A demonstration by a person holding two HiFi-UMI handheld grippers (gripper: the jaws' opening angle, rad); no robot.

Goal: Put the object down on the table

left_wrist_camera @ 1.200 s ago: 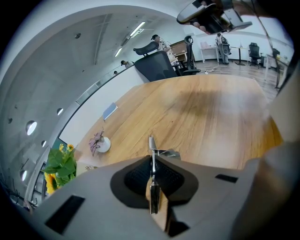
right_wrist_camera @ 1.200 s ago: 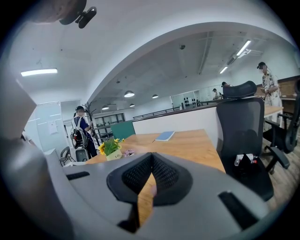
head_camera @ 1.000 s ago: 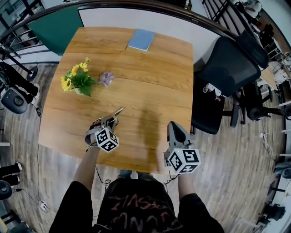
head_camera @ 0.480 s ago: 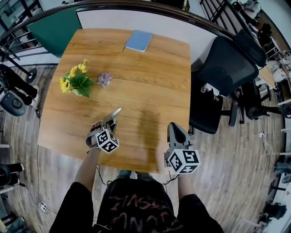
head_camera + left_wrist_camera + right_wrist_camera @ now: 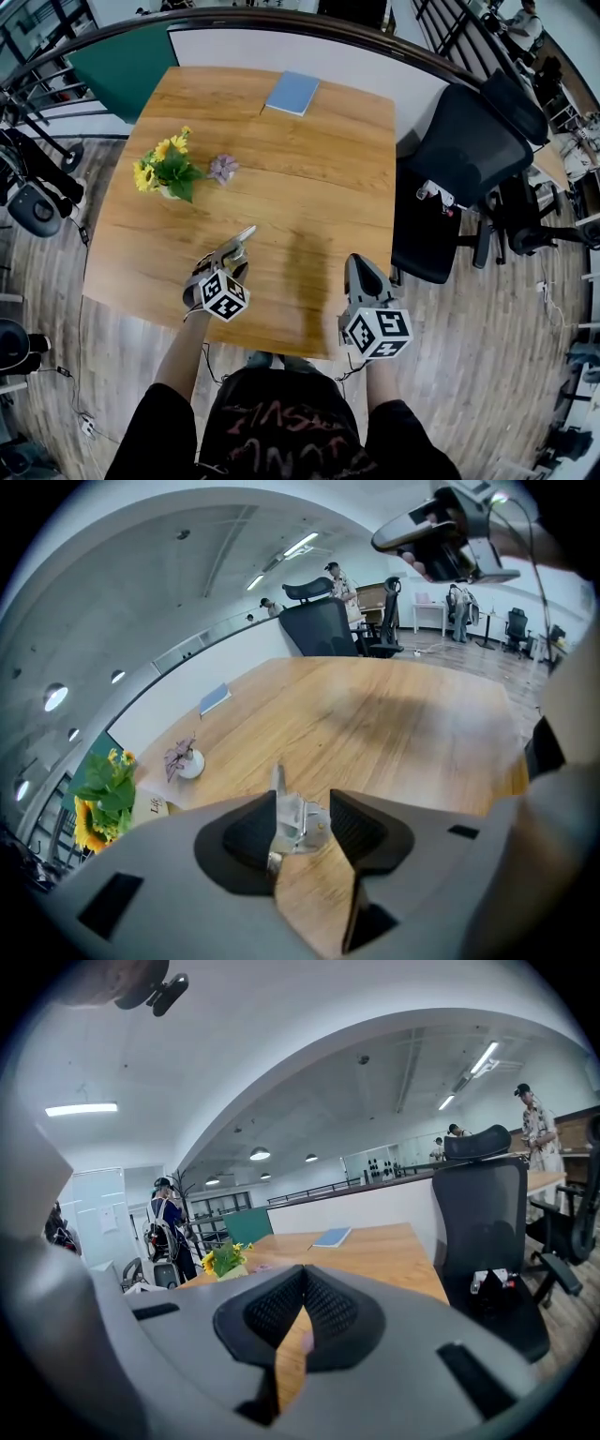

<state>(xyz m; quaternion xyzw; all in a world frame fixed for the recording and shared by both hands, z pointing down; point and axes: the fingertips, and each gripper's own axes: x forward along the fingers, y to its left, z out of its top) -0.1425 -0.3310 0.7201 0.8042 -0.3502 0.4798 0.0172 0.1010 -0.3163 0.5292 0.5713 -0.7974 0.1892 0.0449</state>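
The person, at the bottom centre of the head view, wears a black short-sleeved T-shirt (image 5: 281, 431) with faded red lettering across the chest. The left gripper (image 5: 236, 246) and right gripper (image 5: 357, 260) are grey, with black ribbed pads and cubes of black-and-white square markers. The left one's jaws are opening, a small silver metal piece (image 5: 246, 231) between them. A thin dark cable (image 5: 201, 361) hangs lower left.

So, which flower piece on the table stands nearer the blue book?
The small purple flower; the yellow sunflower bunch beside it stands further from the blue book.
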